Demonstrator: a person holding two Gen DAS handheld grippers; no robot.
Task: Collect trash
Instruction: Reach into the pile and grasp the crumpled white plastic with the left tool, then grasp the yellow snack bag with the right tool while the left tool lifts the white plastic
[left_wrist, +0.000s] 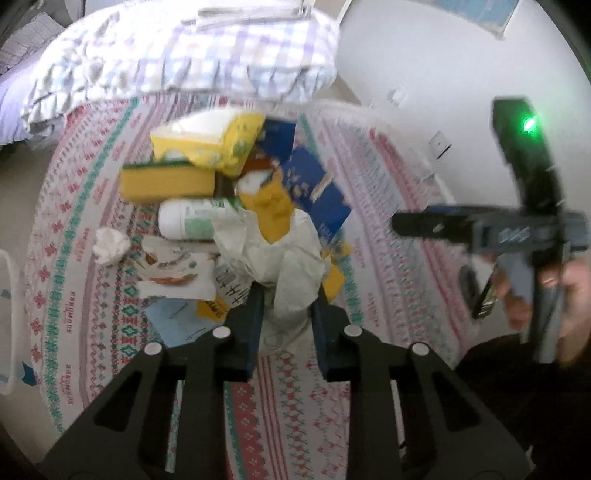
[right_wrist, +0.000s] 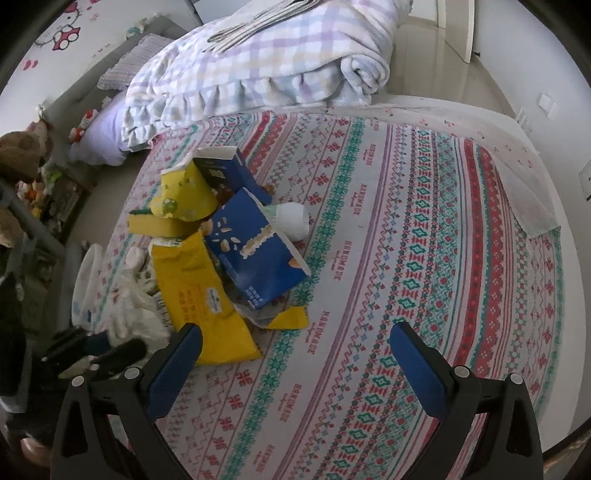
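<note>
A pile of trash lies on the patterned bedspread (right_wrist: 406, 221): a blue carton (right_wrist: 255, 243), a yellow bag (right_wrist: 192, 280), a yellow sponge (left_wrist: 166, 181), a white bottle (left_wrist: 184, 219), a yellow tissue pack (left_wrist: 218, 140), a crumpled tissue (left_wrist: 110, 245). My left gripper (left_wrist: 288, 295) is shut on a crumpled white plastic bag (left_wrist: 284, 258) at the near edge of the pile; the bag also shows in the right wrist view (right_wrist: 129, 310). My right gripper (right_wrist: 295, 350) is open and empty, above the bedspread just right of the pile; it also shows in the left wrist view (left_wrist: 402, 223).
A folded checked blanket (right_wrist: 266, 62) lies at the head of the bed. A white bin rim (left_wrist: 7, 317) shows at the left edge. Stuffed toys (right_wrist: 22, 151) and a shelf stand left of the bed. A white wall (left_wrist: 424, 55) is on the right.
</note>
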